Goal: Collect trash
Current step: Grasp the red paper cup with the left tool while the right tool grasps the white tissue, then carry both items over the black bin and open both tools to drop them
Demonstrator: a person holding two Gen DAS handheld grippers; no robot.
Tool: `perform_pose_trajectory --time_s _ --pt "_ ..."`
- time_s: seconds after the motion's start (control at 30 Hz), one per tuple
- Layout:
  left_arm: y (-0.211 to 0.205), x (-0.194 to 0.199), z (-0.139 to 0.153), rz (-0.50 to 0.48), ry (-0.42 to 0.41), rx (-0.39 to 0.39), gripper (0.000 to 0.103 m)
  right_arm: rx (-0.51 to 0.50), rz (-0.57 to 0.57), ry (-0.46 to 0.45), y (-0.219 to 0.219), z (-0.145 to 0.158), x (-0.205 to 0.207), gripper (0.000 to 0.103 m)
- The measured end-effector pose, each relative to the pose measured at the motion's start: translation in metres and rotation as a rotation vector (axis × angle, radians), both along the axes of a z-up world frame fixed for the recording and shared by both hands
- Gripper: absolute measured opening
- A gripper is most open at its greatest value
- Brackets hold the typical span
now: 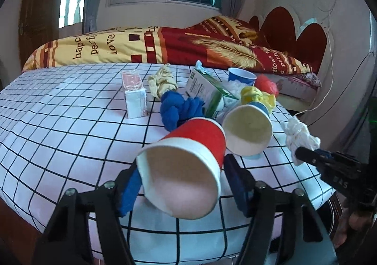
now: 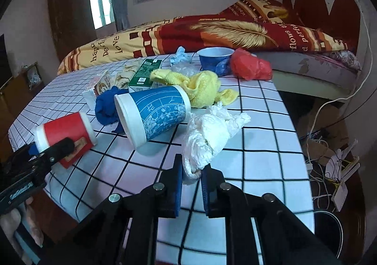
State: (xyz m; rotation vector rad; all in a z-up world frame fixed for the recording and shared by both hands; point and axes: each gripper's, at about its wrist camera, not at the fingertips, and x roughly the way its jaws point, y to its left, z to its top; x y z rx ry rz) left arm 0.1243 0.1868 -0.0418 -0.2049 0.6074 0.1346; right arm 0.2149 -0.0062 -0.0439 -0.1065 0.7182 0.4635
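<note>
My left gripper (image 1: 181, 184) is shut on a red paper cup (image 1: 188, 161), held on its side with its mouth toward the camera, just above the checked table (image 1: 70, 135). The cup also shows in the right wrist view (image 2: 66, 133). My right gripper (image 2: 192, 177) is shut on a crumpled white plastic bag (image 2: 209, 137), seen in the left wrist view (image 1: 299, 135) at the table's right edge. A blue patterned cup (image 2: 153, 114) lies on its side between them.
Further back on the table lie a blue cloth (image 1: 179, 109), a yellow cloth (image 2: 202, 88), a green carton (image 1: 205, 90), a small white carton (image 1: 135, 97), an upright blue cup (image 2: 214, 57) and a red bag (image 2: 249, 67). A bed (image 1: 165, 43) stands behind. Cables (image 2: 329, 159) lie on the floor right.
</note>
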Motion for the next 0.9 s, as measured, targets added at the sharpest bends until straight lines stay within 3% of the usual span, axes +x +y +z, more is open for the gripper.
perform_pose_trajectory --time_s 0.4,0.7,0.9 --pt "-0.034 -0.022 0.026 -0.070 -0.084 0.016 0.065 0.009 -0.081 -0.067 -0.060 0.022 -0.040 0.015" --pt "-0.097 -0.017 0.032 -0.240 -0.109 0.020 0.062 0.000 -0.236 -0.073 -0.152 0.025 -0.072 0.015" --pt "-0.164 -0.008 0.033 -0.408 -0.106 0.010 0.062 -0.014 -0.331 -0.042 -0.221 0.012 -0.093 0.015"
